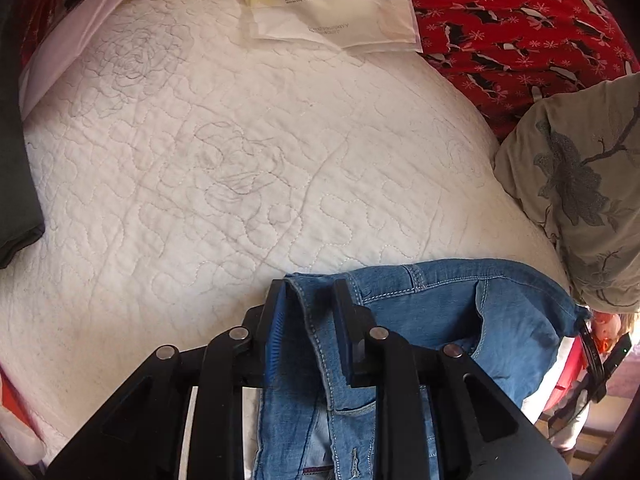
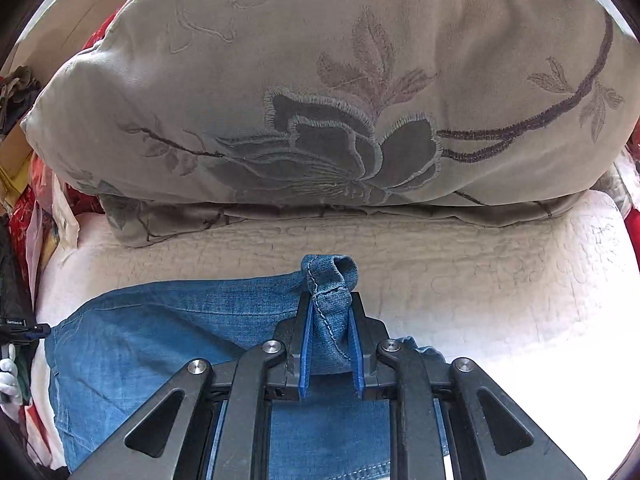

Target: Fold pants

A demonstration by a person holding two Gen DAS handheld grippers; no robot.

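Observation:
The blue denim pants [image 1: 460,320] lie on a white quilted bed cover [image 1: 240,160]. My left gripper [image 1: 310,292] is shut on a bunched edge of the pants, with the fabric running back between its fingers. The pants spread to the right of it. In the right wrist view the pants [image 2: 168,344] stretch to the left across the cover [image 2: 480,280]. My right gripper [image 2: 330,300] is shut on a hemmed edge of the pants, and a fold of denim sticks out past the fingertips.
A grey flowered pillow [image 2: 320,100] lies just beyond the right gripper and shows at the right in the left wrist view [image 1: 580,200]. A red patterned blanket [image 1: 520,32] and a white plastic packet [image 1: 332,0] lie at the far side. A dark item [image 1: 16,200] lies at the left.

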